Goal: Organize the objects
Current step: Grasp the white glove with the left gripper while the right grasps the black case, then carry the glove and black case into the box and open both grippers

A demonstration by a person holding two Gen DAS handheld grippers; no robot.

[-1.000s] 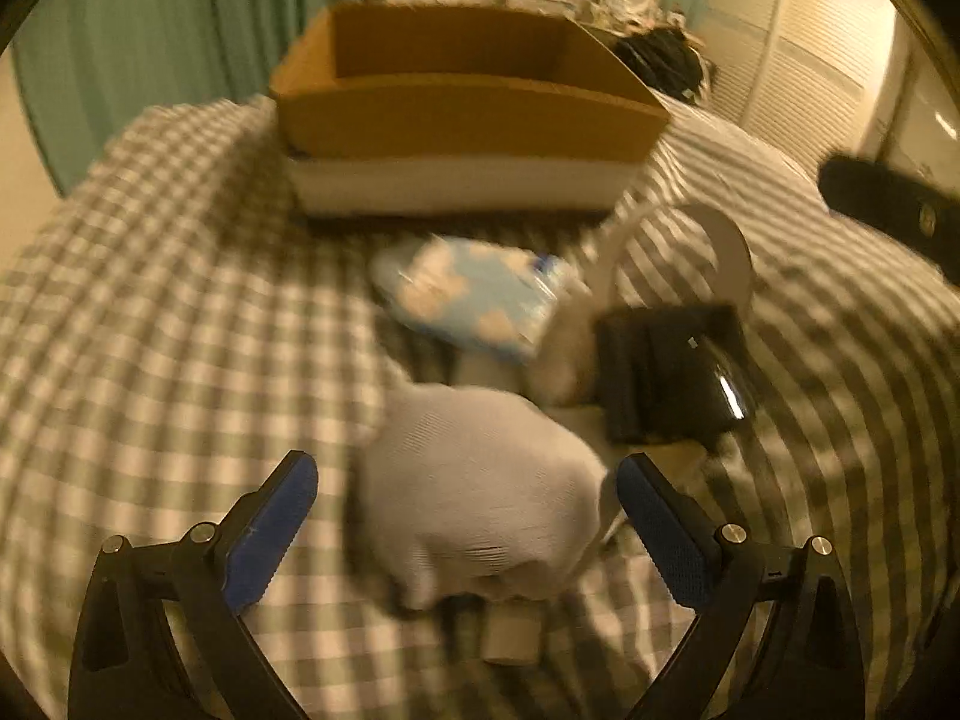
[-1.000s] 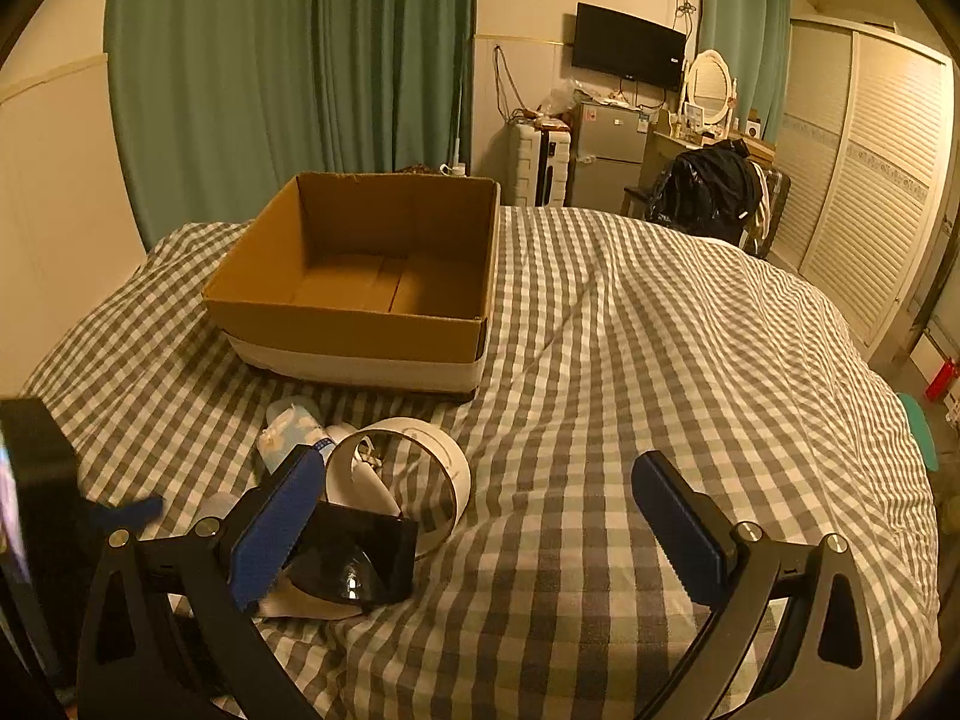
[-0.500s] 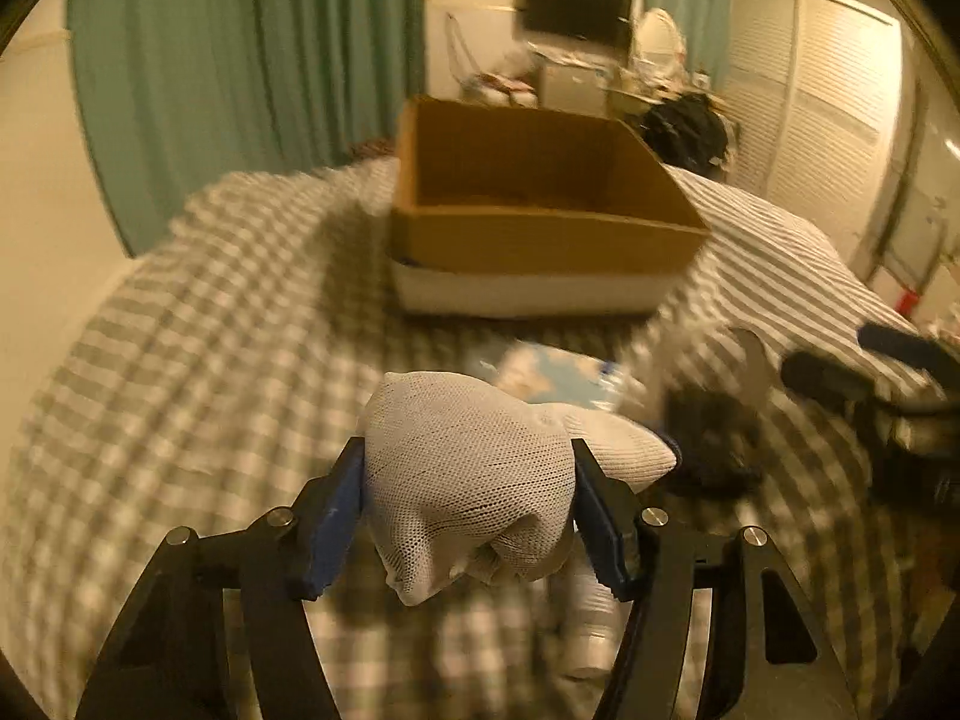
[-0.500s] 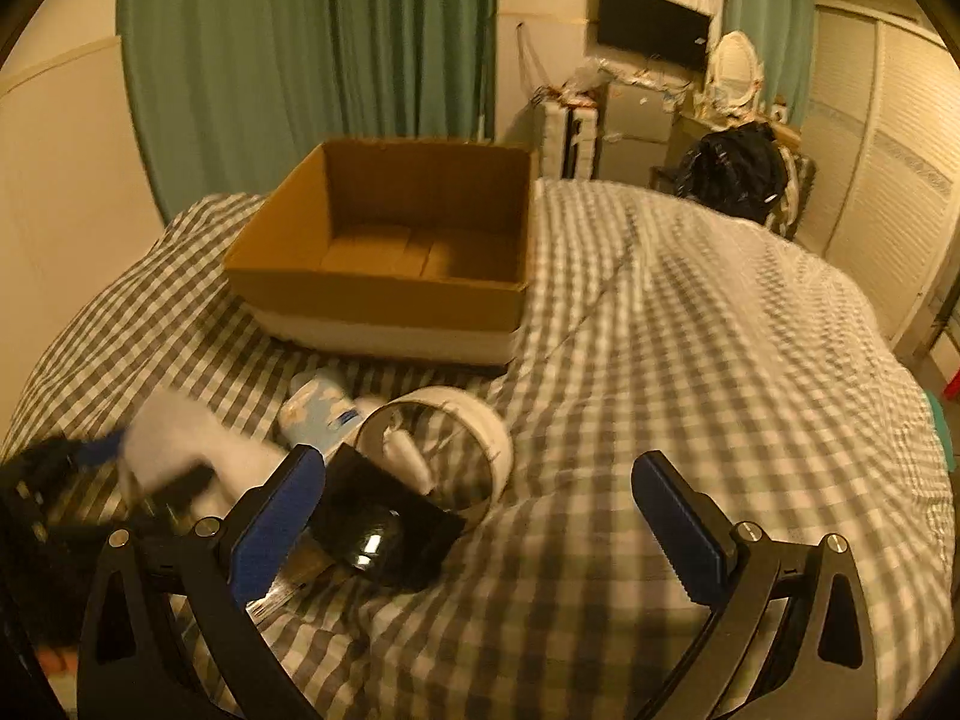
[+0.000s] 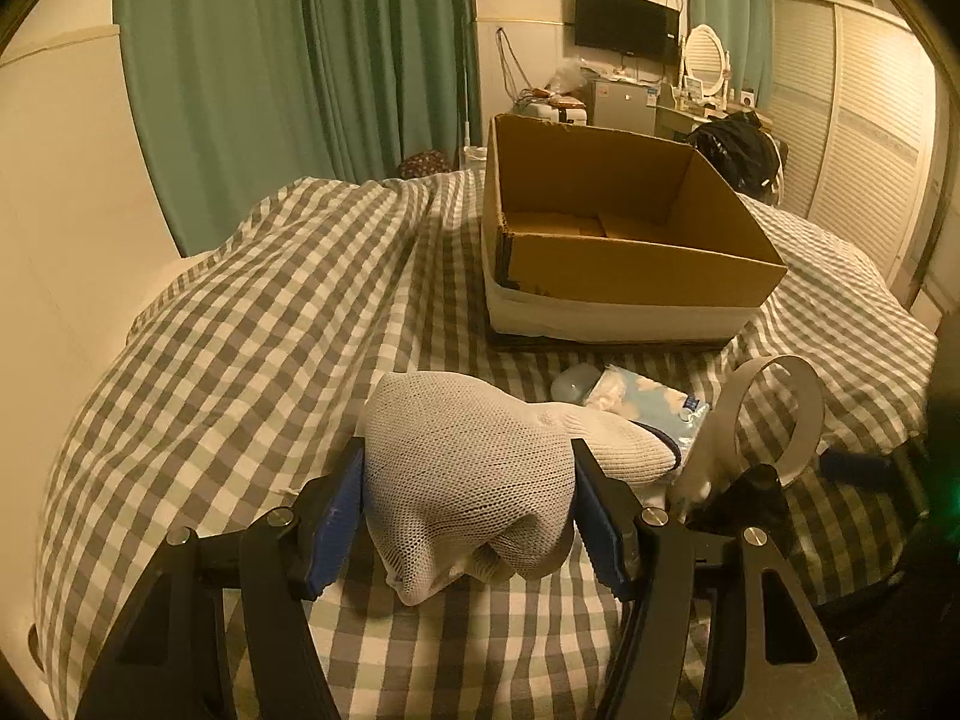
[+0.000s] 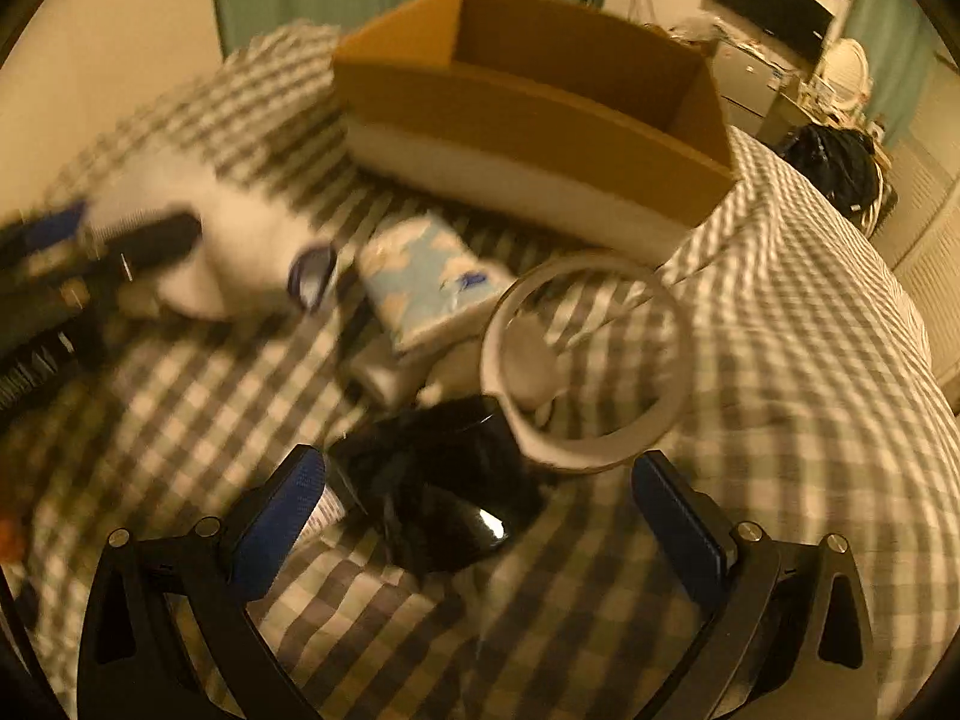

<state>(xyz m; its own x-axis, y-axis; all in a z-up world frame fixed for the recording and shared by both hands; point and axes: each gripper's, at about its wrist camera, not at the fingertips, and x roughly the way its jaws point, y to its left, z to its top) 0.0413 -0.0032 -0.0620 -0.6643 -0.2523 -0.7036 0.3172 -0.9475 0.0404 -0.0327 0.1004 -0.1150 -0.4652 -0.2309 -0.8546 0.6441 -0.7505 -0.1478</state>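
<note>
Here left hand-held gripper [image 5: 468,516] clamps the white glove [image 5: 474,474], right hand-held gripper [image 6: 480,516] gapes wide

Right wrist view motion-blurred, white glove [image 6: 198,252] smeared; black object [image 5: 744,498] half hidden, identity unclear

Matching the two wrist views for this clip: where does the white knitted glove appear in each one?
Left wrist view: the white knitted glove sits low at centre, clamped between the left tongs.
Right wrist view: it is a blurred white shape at the left edge, beside the blue-and-white patterned packet.
Shared landmark: the open brown cardboard box behind it.
</note>
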